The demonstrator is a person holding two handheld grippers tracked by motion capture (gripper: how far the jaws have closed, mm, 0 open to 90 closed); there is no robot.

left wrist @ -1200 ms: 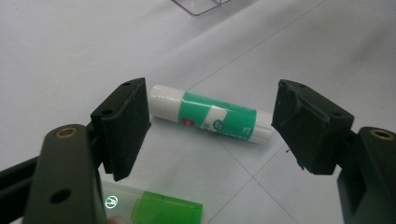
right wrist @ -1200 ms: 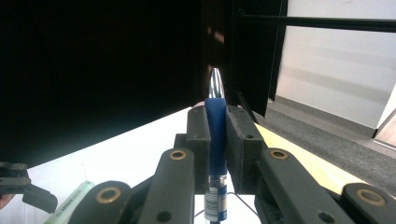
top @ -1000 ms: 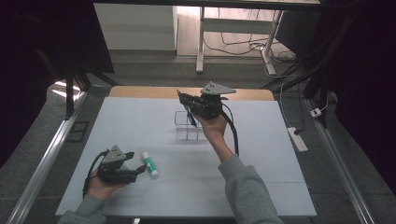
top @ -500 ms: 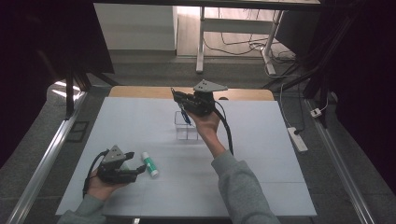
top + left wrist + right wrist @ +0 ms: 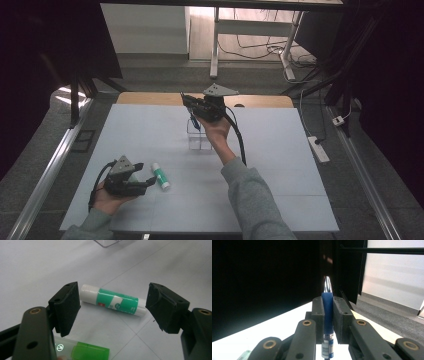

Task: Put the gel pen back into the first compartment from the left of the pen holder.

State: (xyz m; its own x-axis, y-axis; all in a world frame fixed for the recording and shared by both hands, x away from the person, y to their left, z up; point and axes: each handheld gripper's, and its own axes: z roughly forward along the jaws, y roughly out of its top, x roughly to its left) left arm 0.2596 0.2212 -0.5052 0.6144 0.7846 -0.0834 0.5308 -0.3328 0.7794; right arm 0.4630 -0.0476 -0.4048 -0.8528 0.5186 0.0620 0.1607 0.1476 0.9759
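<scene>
White sheeting covers the surface (image 5: 280,165), with dark floor and desk legs beyond its far edge. At the near left, the left gripper (image 5: 145,182) rests low in the person's hand with its jaws wide apart and nothing pressed between them; the green-and-white glue stick (image 5: 113,303) lies on its side just ahead of them, lined up across the gap, probably so the jaws can close over its barrel. Further right, near the middle, a clear plastic holder (image 5: 199,140) stands upright. The right gripper (image 5: 191,106) hangs just above it, jaws clamped on a blue pen (image 5: 327,315), held roughly vertical, apparently so it can drop into the holder.
</scene>
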